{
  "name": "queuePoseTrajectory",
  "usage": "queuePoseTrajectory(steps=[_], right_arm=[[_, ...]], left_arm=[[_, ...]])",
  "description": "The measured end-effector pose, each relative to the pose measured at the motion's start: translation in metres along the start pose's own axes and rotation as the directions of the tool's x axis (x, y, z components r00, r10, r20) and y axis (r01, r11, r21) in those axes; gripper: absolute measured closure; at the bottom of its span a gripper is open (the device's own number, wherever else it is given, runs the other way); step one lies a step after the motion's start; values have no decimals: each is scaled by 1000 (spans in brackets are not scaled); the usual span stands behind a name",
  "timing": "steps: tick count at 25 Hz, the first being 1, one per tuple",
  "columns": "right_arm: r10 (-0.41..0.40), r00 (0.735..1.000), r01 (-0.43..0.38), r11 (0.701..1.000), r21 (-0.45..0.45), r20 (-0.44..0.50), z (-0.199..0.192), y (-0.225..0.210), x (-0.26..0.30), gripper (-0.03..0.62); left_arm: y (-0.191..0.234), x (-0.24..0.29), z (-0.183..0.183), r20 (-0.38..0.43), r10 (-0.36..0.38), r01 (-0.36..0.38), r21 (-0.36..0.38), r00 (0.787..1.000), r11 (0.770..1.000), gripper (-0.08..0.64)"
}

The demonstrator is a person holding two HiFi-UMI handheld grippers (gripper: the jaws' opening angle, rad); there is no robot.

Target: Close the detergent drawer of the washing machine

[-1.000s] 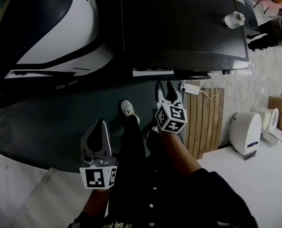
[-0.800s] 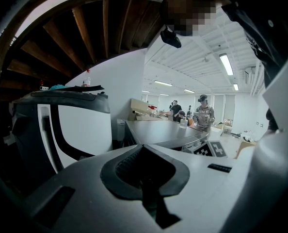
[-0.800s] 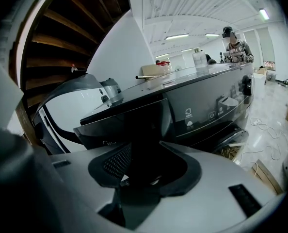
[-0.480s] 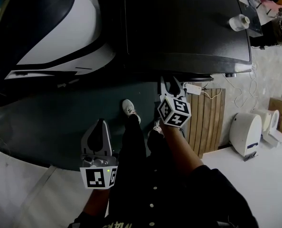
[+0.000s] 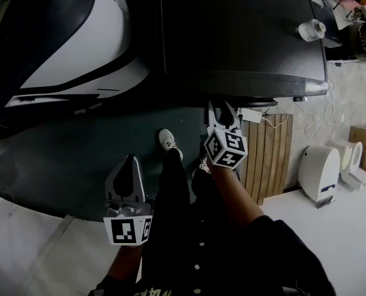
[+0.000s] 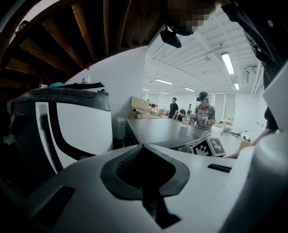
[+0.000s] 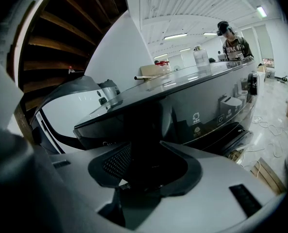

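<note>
The right tool (image 5: 222,108), jaws apart and empty, had its tips at the front of the dark grey washing machine (image 5: 244,36). No detergent drawer jutted out there, so closing looked done. The left tool (image 5: 129,162), jaws together, hung well apart.

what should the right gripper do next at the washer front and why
Probably back the right gripper off the washing machine: its open jaws are at the front panel, and nothing juts out from the front edge, so the drawer looks closed.

Dark grey washing machine (image 5: 241,29)
</note>
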State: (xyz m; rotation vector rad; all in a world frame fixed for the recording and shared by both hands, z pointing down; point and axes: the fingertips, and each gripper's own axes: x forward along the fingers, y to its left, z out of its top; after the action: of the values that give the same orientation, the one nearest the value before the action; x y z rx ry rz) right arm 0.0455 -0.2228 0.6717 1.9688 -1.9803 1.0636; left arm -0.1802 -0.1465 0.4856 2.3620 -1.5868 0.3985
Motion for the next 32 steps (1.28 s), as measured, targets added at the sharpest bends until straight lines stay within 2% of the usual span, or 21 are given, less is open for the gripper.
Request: queuePoseTrajectory(steps=[21,29,31,32], right_arm=[[-10,1000,10,1000,0,15,3,0,5,423],[-2,1000,2,1000,-15,-3,1,-2,4,423],[5,1000,-5,1000,-15,-2,3,-4,1,468],[11,1000,-11,1000,-18,-1,4,-4,-2,468]], left_arm=[[4,11,-2,-13,-14,14,-8,1000,1000,545],[3,8,13,22,-19,19,6,1000,1000,545],[1,6,20,39,-20,19,14,999,1000,545],[0,5,24,48,-20,19,20,999,1000,545]])
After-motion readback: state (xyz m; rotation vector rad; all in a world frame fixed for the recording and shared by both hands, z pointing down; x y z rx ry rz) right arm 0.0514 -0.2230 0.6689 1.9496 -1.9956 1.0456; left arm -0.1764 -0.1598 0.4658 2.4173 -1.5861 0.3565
